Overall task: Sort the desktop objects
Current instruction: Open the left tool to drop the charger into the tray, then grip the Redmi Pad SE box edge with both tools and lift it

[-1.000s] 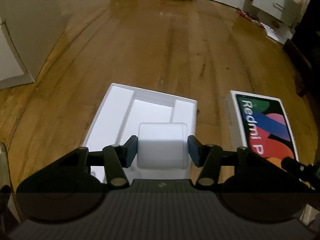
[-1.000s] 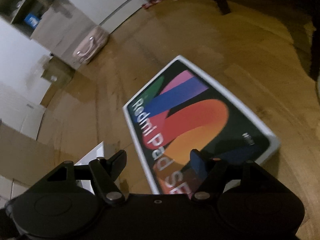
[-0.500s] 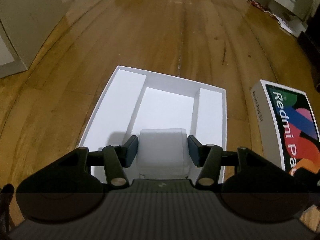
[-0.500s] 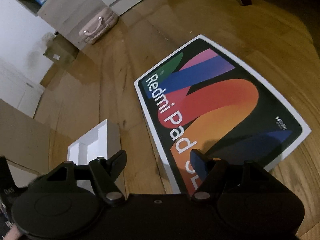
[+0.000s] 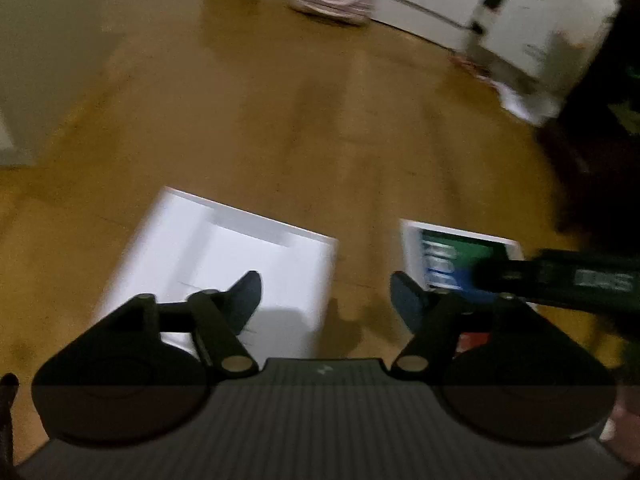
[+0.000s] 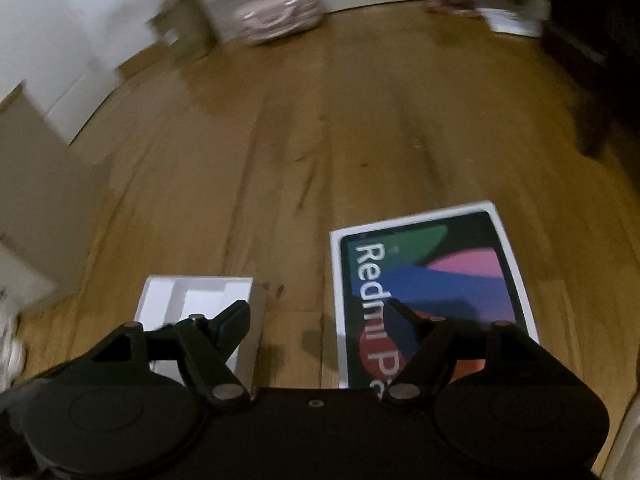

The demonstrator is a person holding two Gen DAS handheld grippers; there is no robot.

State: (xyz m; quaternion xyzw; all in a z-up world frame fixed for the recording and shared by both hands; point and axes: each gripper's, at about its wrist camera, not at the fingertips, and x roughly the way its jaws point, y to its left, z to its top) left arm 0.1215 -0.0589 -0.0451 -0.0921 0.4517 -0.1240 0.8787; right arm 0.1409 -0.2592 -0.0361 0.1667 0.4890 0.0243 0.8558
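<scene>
From my remote seat, a broad stretch of bare wooden floor (image 6: 320, 128) lies open ahead of both grippers, hemmed at the far edge by white cabinets (image 6: 80, 32) and a pale pink case (image 6: 276, 20), with dark furniture (image 6: 592, 60) closing the right side. My left gripper (image 5: 326, 300) tilts down over the right edge of the open white box (image 5: 208, 248); its jaws are opening with nothing between them, the left finger over the box's interior and the right finger over bare floor. The picture is too blurred for me to tell what lies in the box's compartments. My right gripper (image 6: 318, 324) also points down at the floor, its jaws opening and empty, straddling the strip of wood between the white box and the colourful Redmi Pad box (image 6: 432, 272), which lies flat just to the right, well apart from the white box. In the left wrist view, the right-hand tool crosses in front of the Redmi Pad box as a dark bar, hiding much of it.
</scene>
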